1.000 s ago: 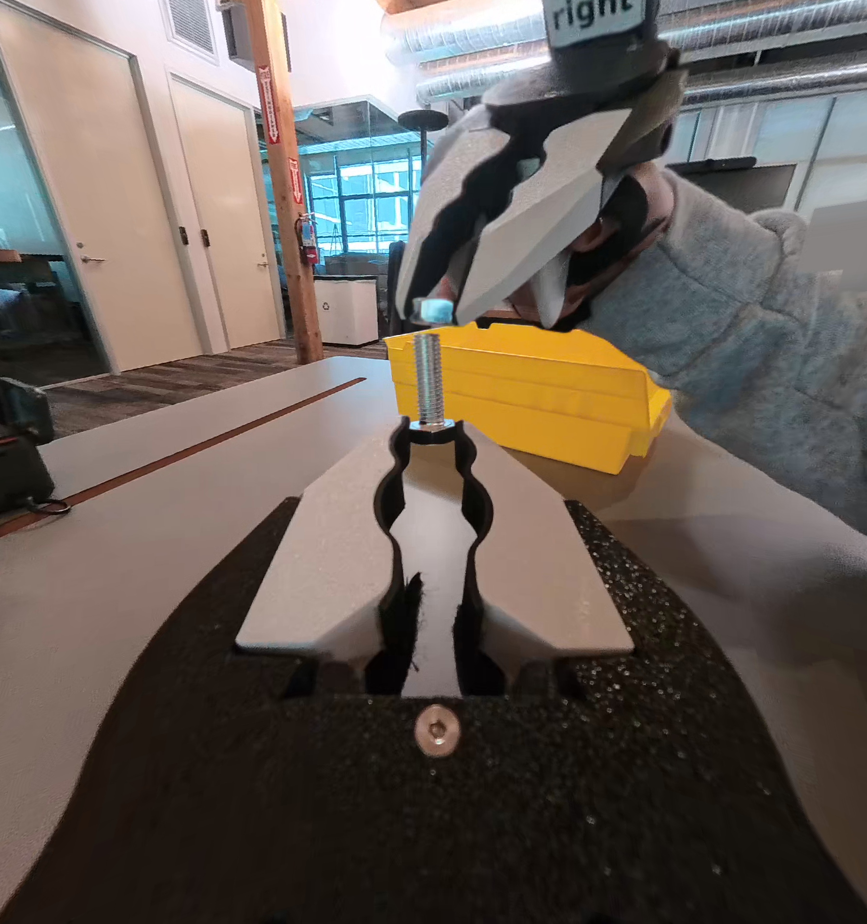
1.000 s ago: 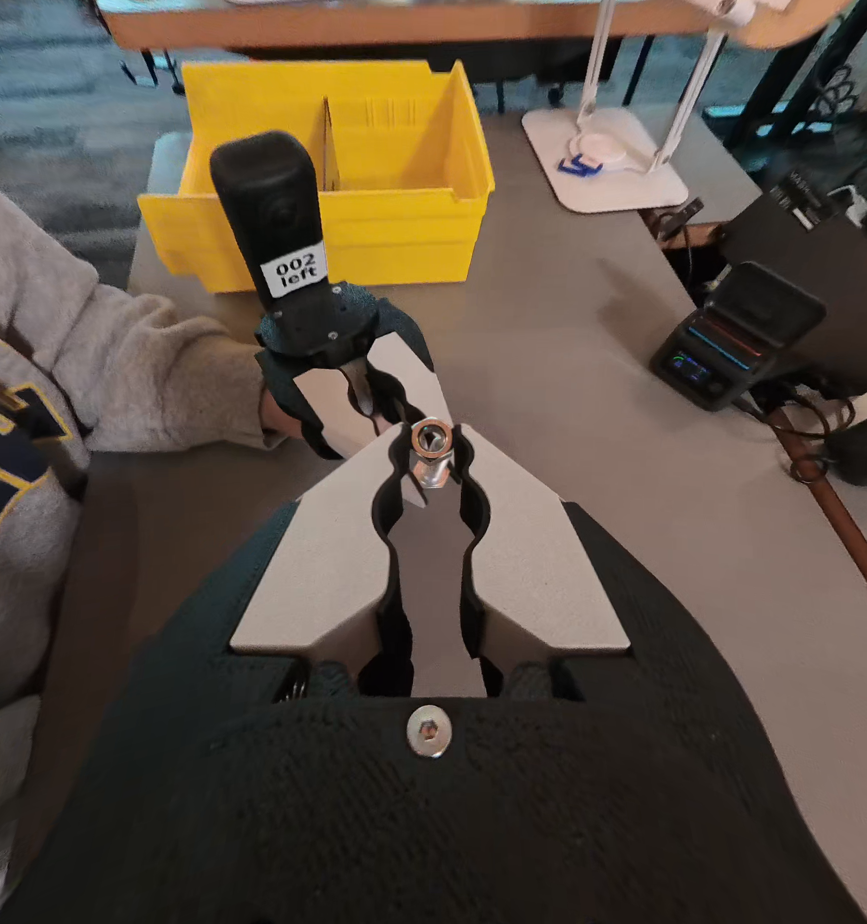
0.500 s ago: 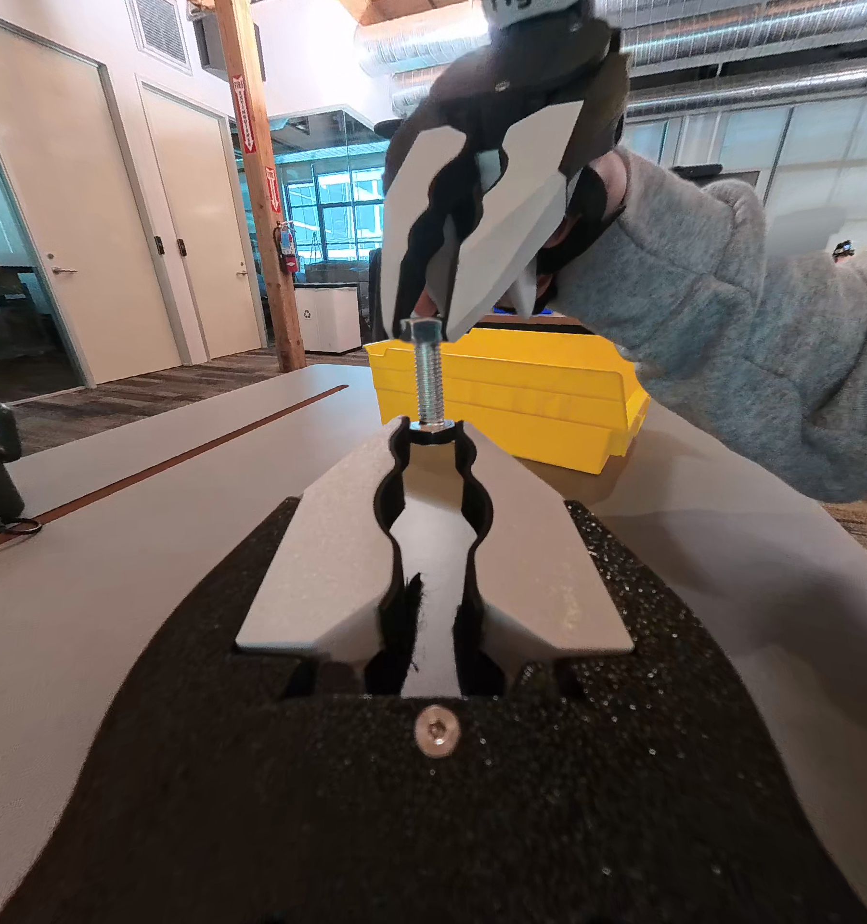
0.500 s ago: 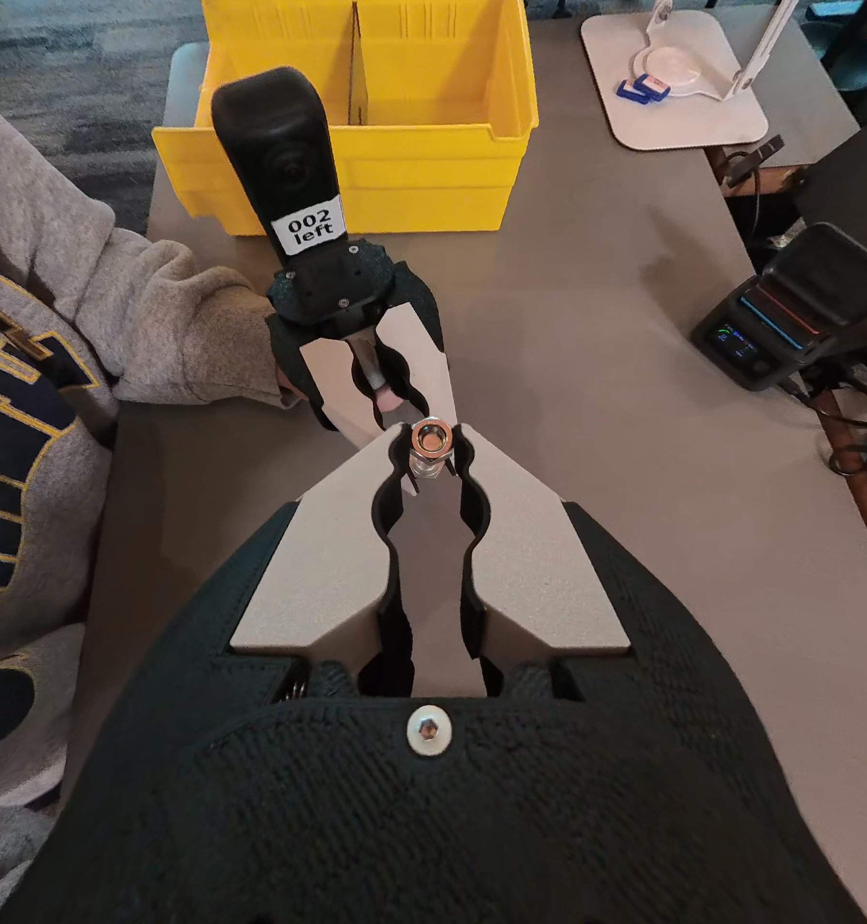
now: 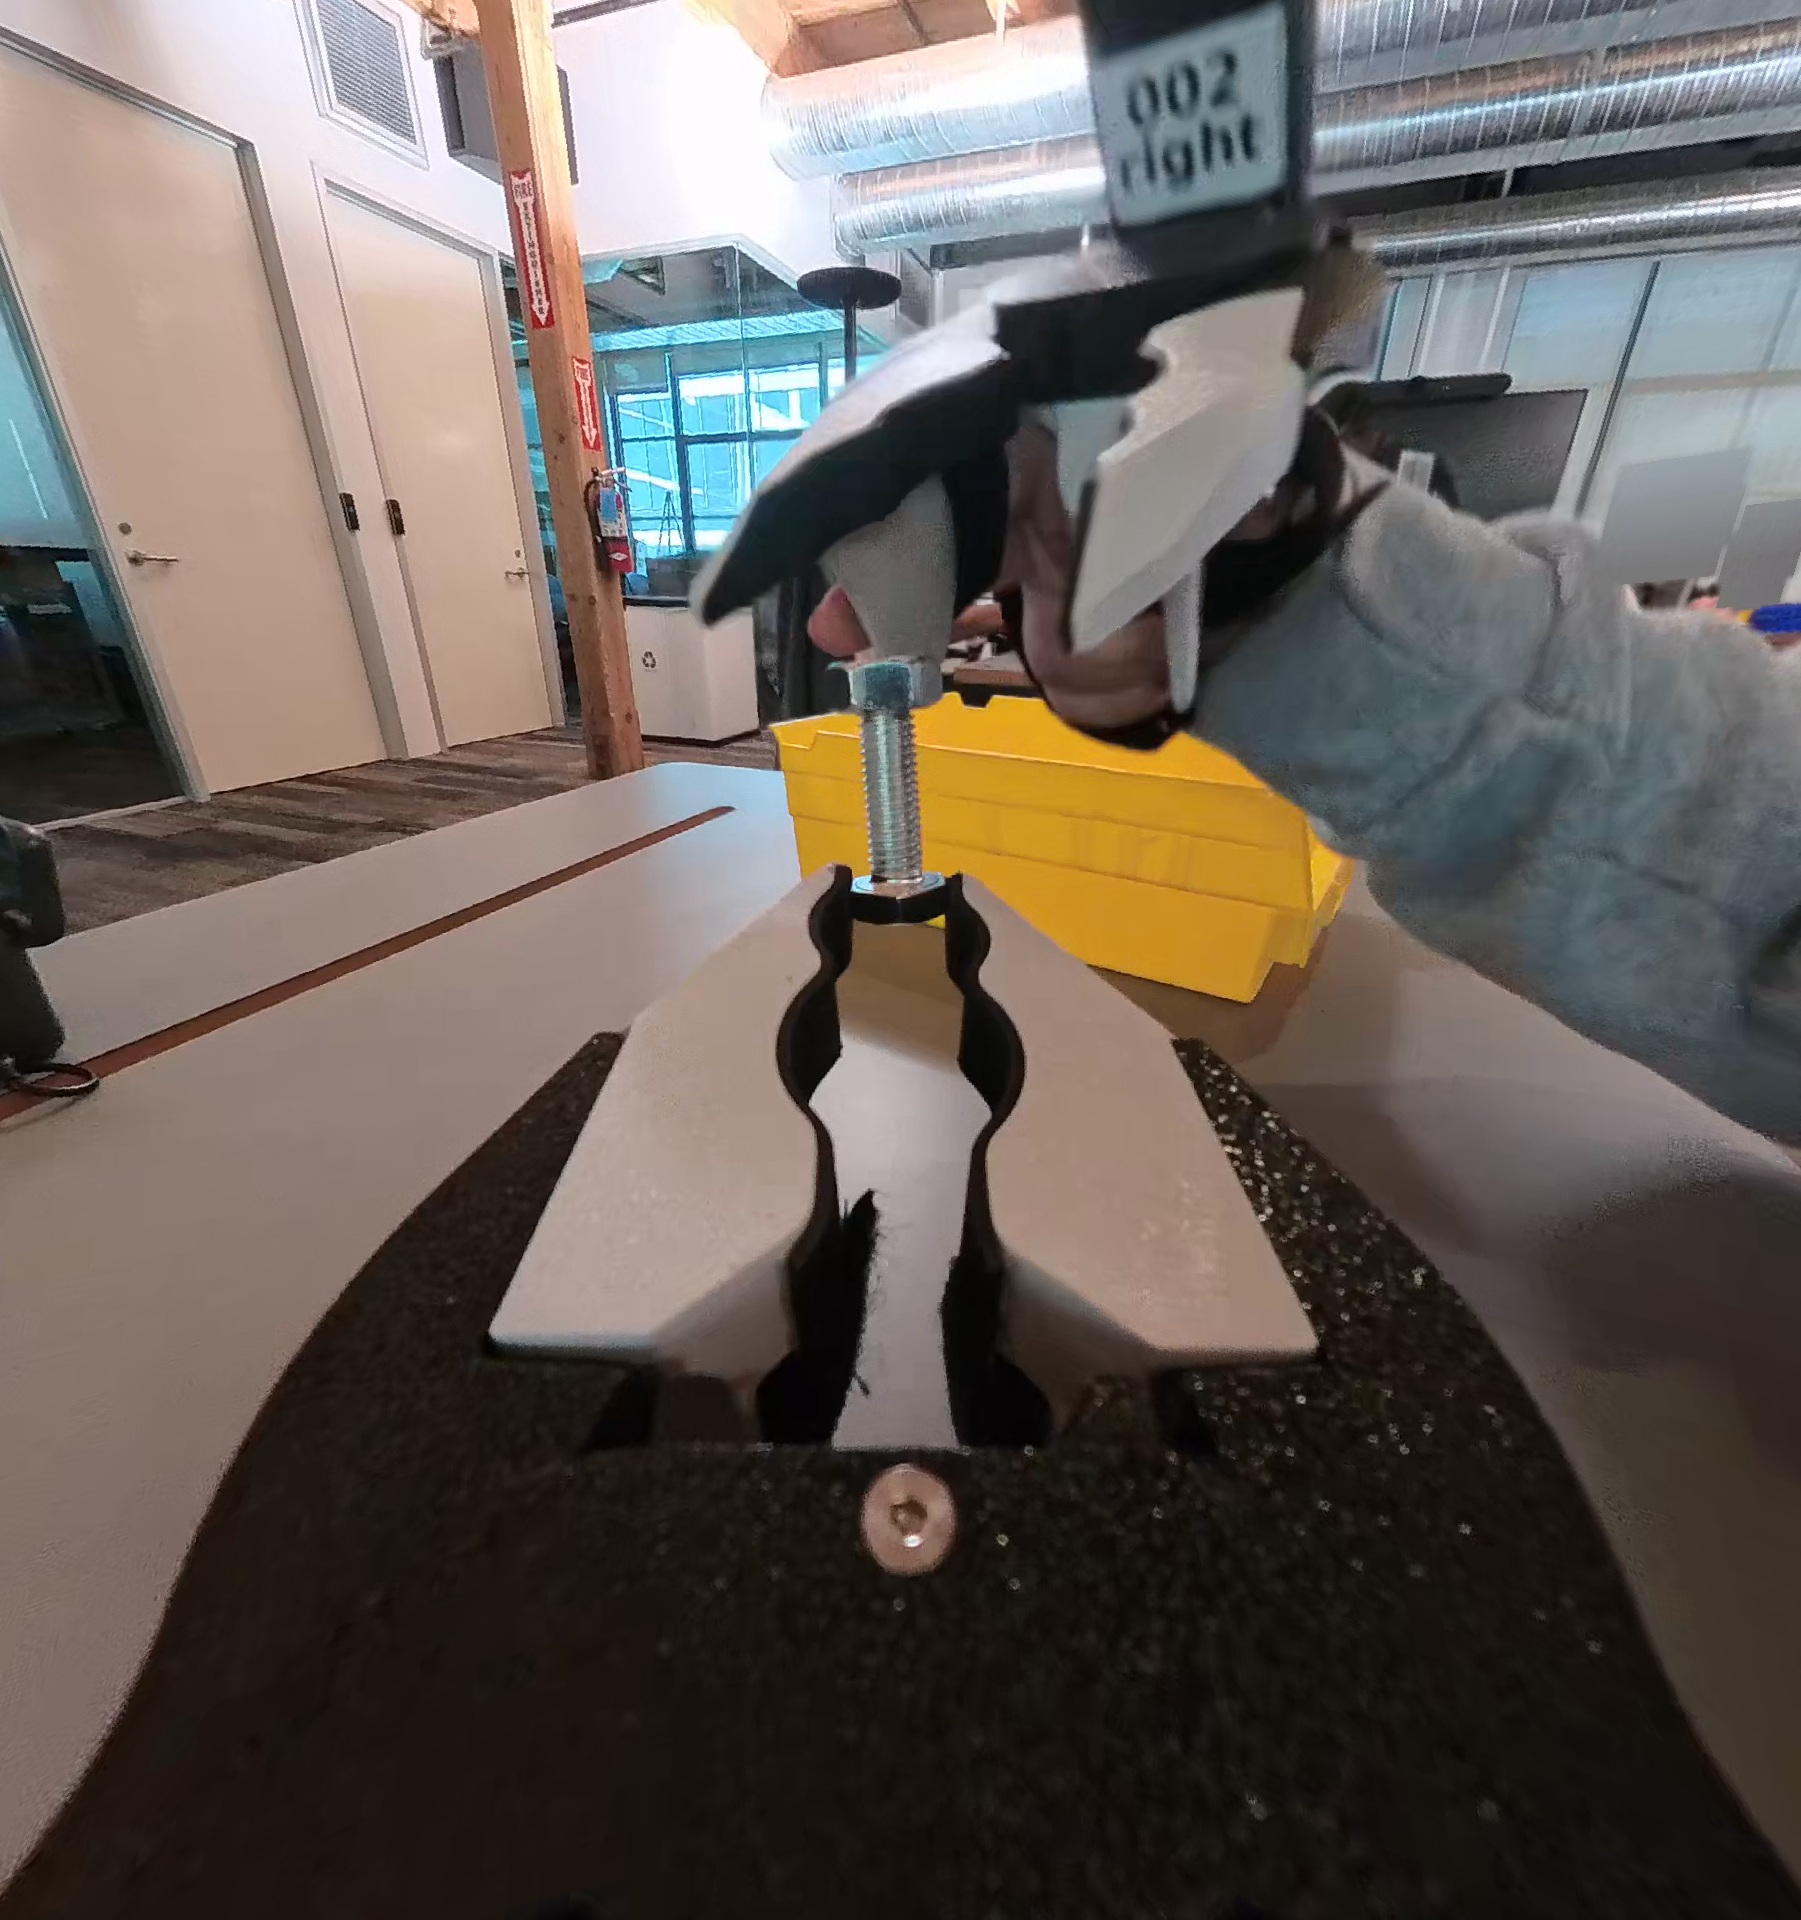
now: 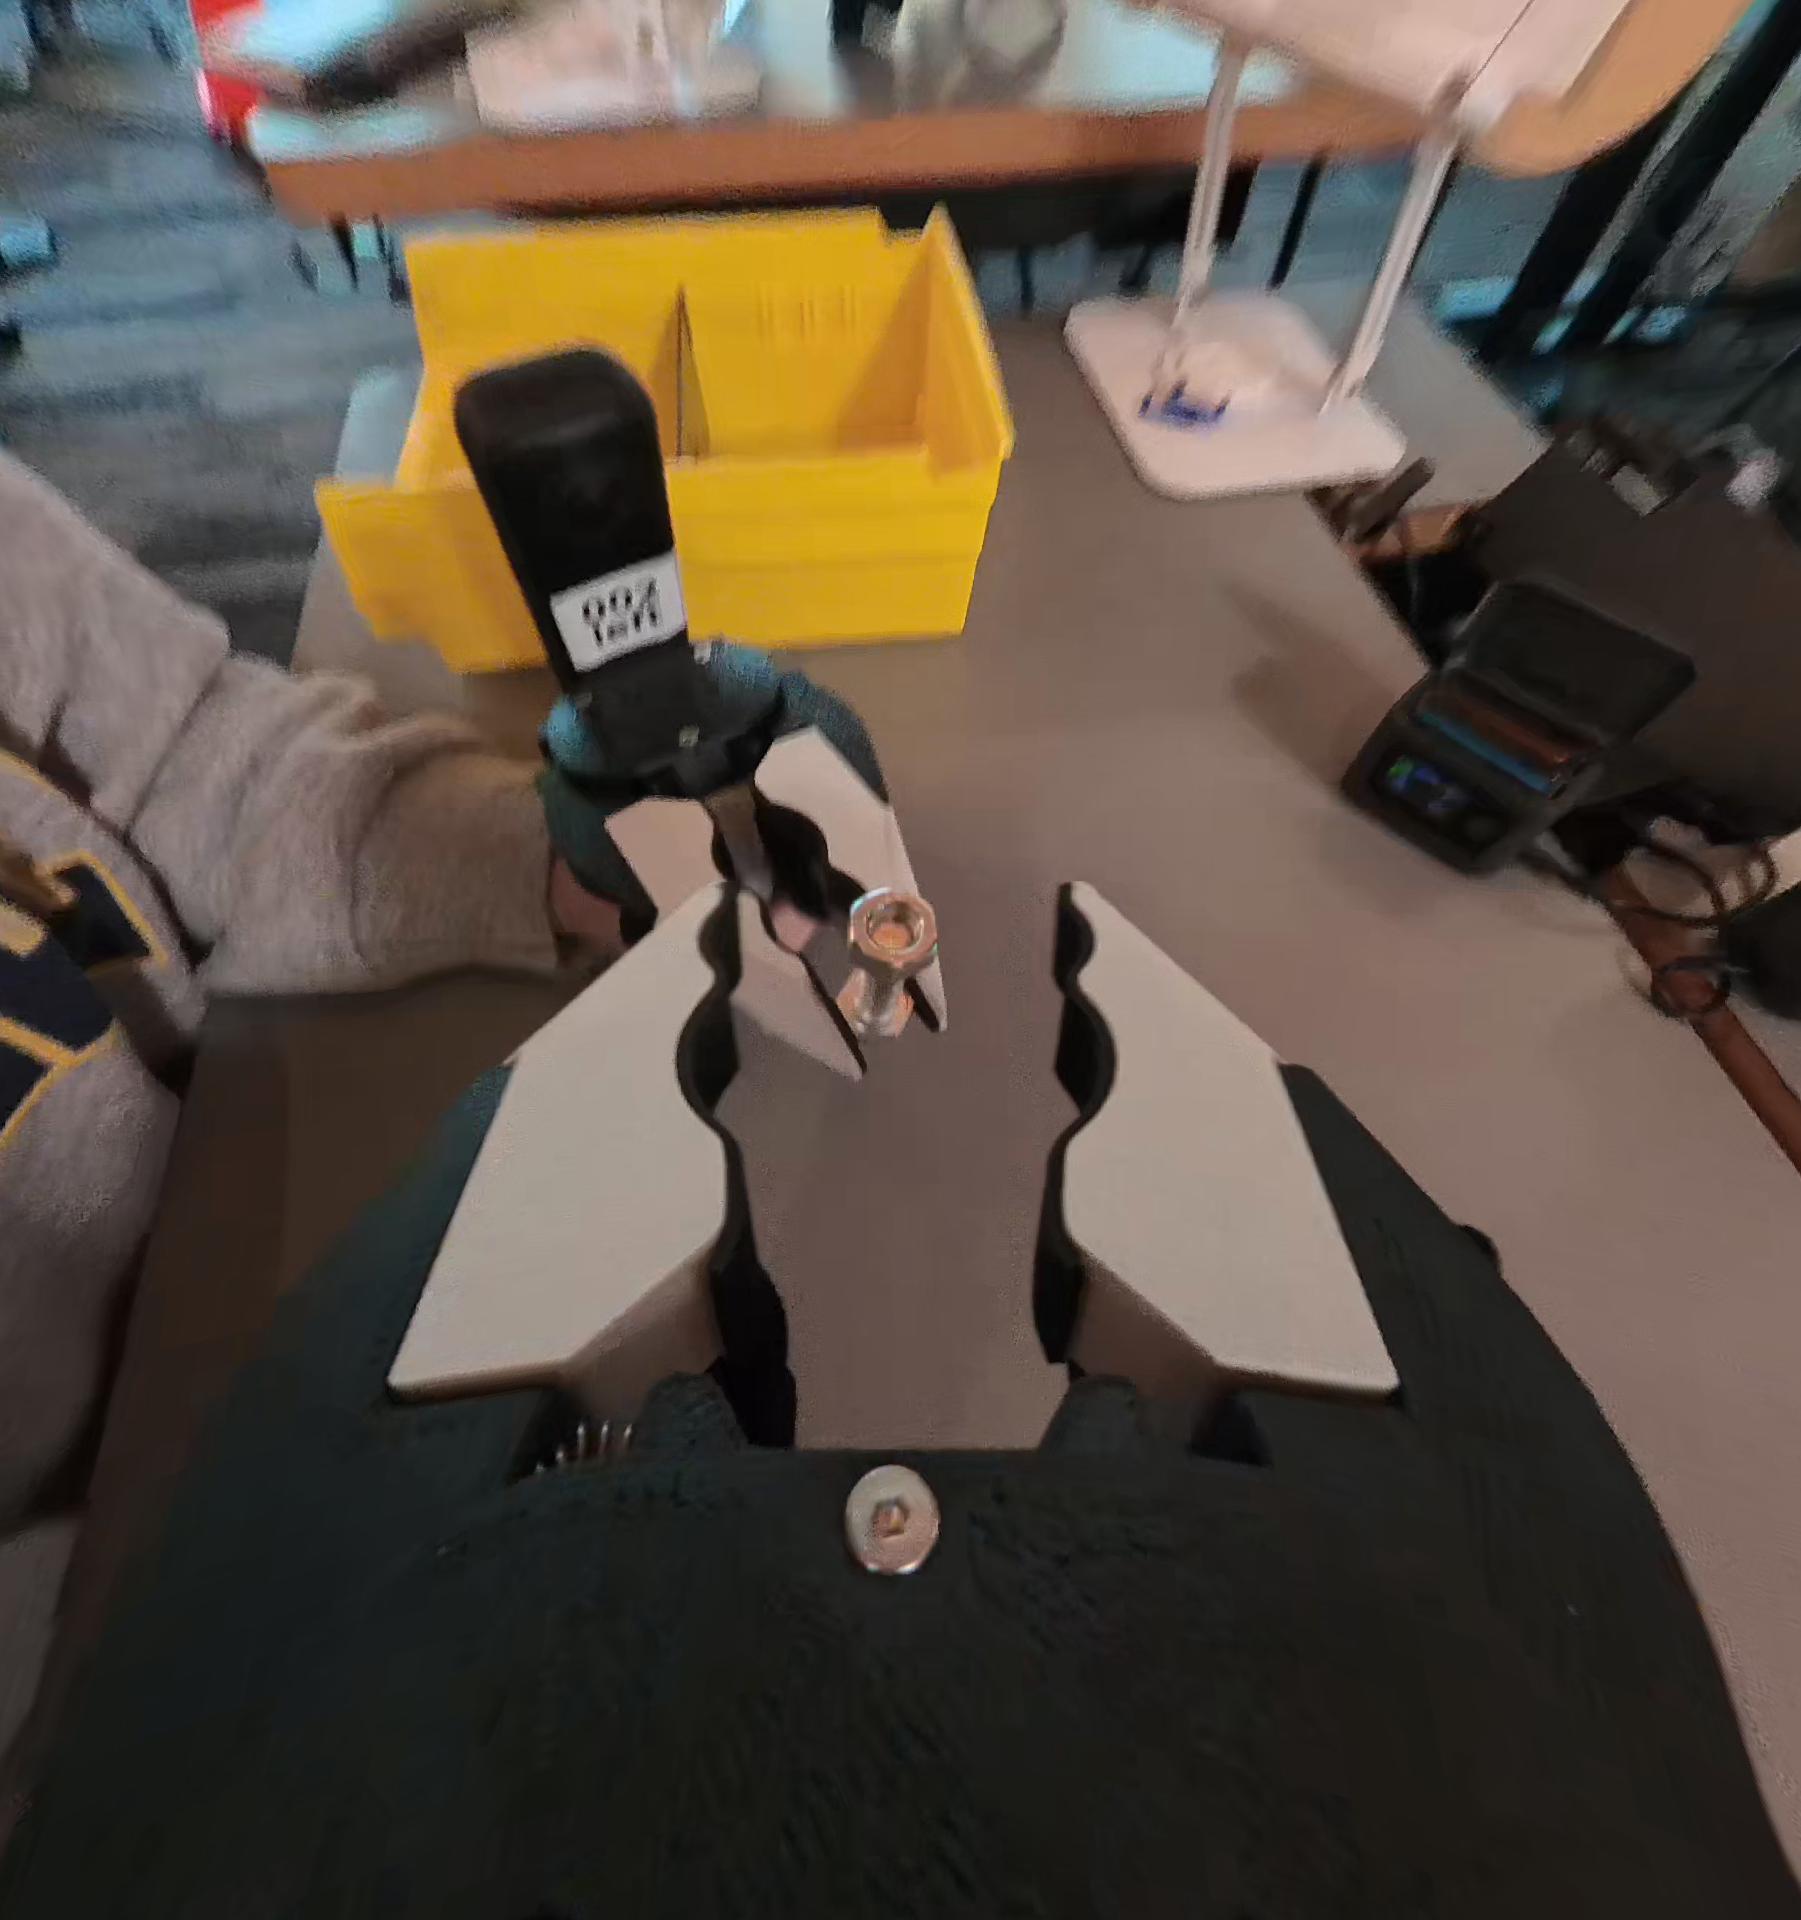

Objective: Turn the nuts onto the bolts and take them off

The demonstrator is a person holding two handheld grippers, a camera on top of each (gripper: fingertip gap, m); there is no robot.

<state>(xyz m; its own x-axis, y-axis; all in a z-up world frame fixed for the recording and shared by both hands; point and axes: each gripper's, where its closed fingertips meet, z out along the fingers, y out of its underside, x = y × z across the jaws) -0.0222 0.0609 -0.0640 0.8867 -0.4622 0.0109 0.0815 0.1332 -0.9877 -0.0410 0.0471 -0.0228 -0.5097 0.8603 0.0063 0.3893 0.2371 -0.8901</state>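
A silver bolt [image 5: 894, 800] stands upright, thread up. My left gripper [image 5: 896, 902] is shut on its head, low over the grey table [image 5: 252, 1143]. A silver hex nut [image 5: 888, 686] sits on the top end of the thread. My right gripper [image 6: 896, 899] is open, pointing down from above, with one finger on each side of the nut [image 6: 888, 928] and not touching it. It also shows blurred in the left wrist view [image 5: 891, 629]. The right wrist view shows the left gripper [image 6: 891, 1023] holding the bolt [image 6: 872, 1000] from behind.
A yellow divided bin [image 6: 823, 499] stands on the table behind the bolt, also in the left wrist view [image 5: 1062, 831]. A black device [image 6: 1519, 717] with cables and a white stand base [image 6: 1239, 405] lie at the right. A person's grey sleeve [image 6: 304, 810] is at the left. My right fingertips sit around 4 cm from my left ones.
My right gripper brought the nut down onto the bolt's tip, then opened and let it go. The left gripper kept hold of the bolt.
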